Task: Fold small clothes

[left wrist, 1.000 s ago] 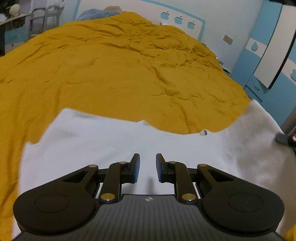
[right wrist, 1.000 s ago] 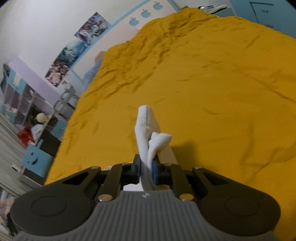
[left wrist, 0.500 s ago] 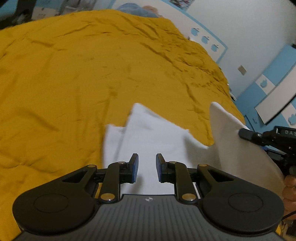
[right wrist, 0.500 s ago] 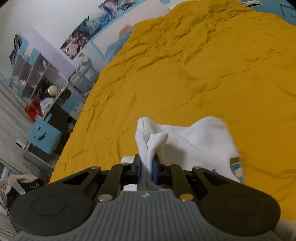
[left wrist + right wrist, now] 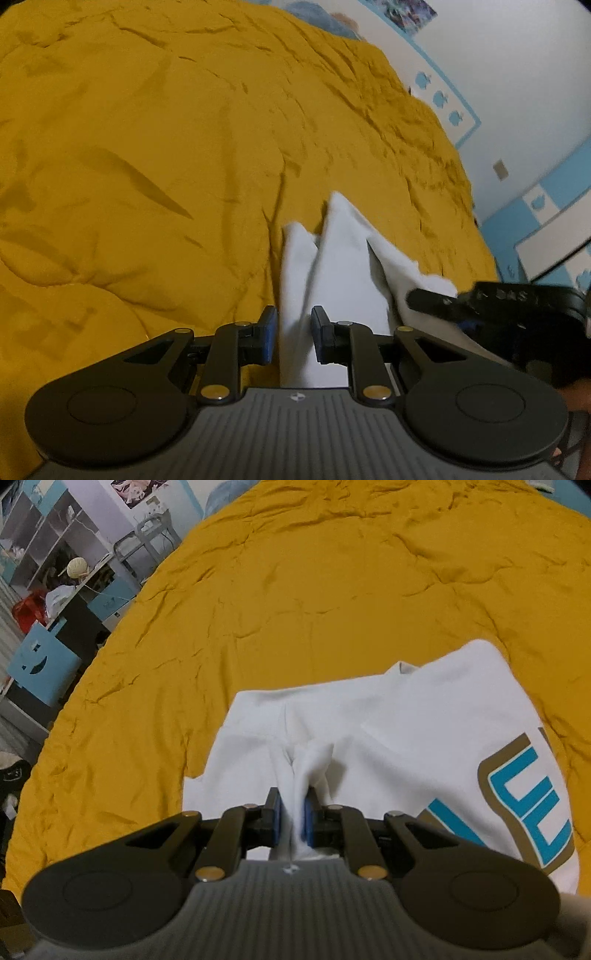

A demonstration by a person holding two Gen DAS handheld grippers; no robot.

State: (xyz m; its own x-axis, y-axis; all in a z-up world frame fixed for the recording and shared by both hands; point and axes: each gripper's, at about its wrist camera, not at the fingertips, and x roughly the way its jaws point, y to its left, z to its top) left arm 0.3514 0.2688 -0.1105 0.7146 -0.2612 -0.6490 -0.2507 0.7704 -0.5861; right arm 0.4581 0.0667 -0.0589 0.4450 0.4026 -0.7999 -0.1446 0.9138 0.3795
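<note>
A mustard-yellow bed cover [image 5: 332, 590] fills most of both views, creased all over, and its far edges run out of frame. On it lies the white garment [image 5: 424, 738], partly folded over itself, spread from the centre of the right wrist view toward 3 o'clock. A blue and gold printed design [image 5: 524, 805] on it sits at 4 o'clock; it is cut by the frame edge and a fold, so the lettering cannot be read in full.

In the left wrist view the same white garment [image 5: 343, 266] rises as a bunched, slightly blurred peak from the centre toward 1 o'clock.

The right hand-held gripper [image 5: 291, 818] pinches a gathered ridge of the white cloth, its blue pads pressed against the fabric on both sides. That gripper also shows in the left wrist view at 4 o'clock [image 5: 417, 299], dark and blurred, with cloth at its tip; the hand behind it is mostly cut off.

The left hand-held gripper [image 5: 293, 336] has its jaws a little apart with a strip of the garment running between them; the cloth lies against the left pad, but whether both pads press on it is hard to make out.

Shelving and a blue box [image 5: 40, 661] at 9 o'clock in the right wrist view are small and distorted.
</note>
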